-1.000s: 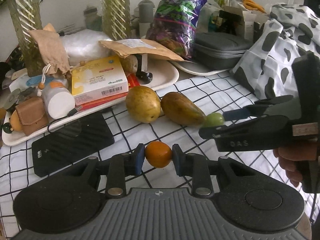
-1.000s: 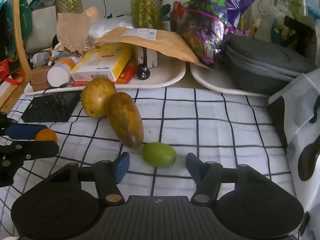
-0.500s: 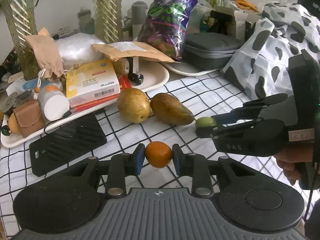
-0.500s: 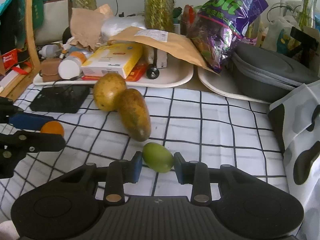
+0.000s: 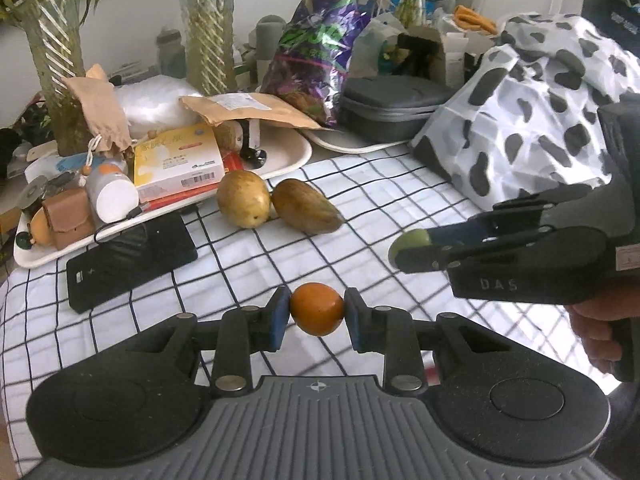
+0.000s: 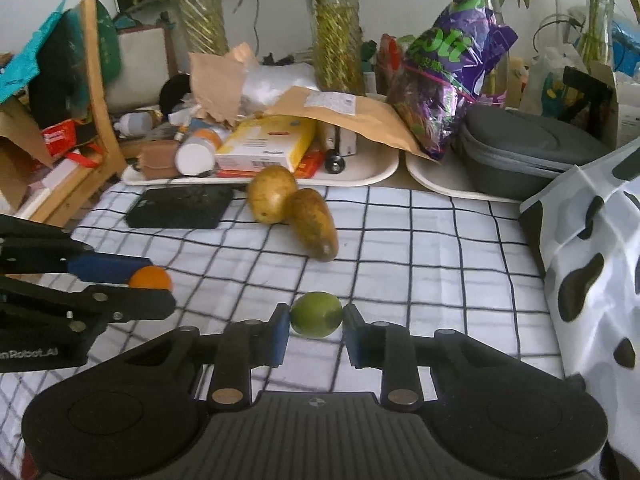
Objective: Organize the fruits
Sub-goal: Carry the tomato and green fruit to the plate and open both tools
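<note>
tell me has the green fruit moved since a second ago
Yes. The green fruit, then lying on the checked cloth beside the long brown fruit, is now clamped in the right gripper, lifted away from it.

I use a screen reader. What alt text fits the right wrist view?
The right tongs grip a green fruit above a checked tablecloth. At left, the left tongs hold an orange fruit. Two brownish-yellow fruits lie touching before cluttered trays.

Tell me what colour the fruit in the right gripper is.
Green: the small round fruit in the right gripper shows best in the right wrist view.
</note>
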Available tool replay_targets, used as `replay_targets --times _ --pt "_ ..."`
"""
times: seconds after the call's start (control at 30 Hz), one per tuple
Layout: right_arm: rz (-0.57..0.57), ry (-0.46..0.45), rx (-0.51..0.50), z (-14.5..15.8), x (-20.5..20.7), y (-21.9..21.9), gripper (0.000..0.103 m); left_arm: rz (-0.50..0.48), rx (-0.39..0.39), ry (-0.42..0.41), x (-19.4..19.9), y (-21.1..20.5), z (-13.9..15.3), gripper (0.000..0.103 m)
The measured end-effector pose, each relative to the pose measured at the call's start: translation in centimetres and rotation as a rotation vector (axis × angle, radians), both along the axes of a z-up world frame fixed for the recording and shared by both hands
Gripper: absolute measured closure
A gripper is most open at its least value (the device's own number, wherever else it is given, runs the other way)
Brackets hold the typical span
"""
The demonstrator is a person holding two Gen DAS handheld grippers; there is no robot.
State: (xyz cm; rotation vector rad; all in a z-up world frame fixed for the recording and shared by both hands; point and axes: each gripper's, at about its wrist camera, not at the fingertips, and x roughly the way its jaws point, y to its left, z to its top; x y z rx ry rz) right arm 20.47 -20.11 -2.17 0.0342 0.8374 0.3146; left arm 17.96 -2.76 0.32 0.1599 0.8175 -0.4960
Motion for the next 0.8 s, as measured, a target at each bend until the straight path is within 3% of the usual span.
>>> replay_targets --times 0.53,0.63,0.67,0.8 --pt "0.064 0.005 0.052 1.9 -8.3 0.1 0.077 -0.045 -0.019 -0.012 -6.7 -0.7 0.8 0.074" --pt "0.086 0.013 0.052 2.0 -9.8 0.3 0.084 -0.052 -0.028 -0.009 -7.9 -0.8 0.9 0.074" --pt "0.092 0.014 0.052 2.0 -10.4 0.4 0.09 -0.053 -0.029 -0.008 -8.2 -0.8 0.9 0.074" --pt "0.107 0.048 0.042 1.7 -11.9 0.5 0.09 -0.062 -0.043 -0.002 -9.6 -0.8 1.0 0.074"
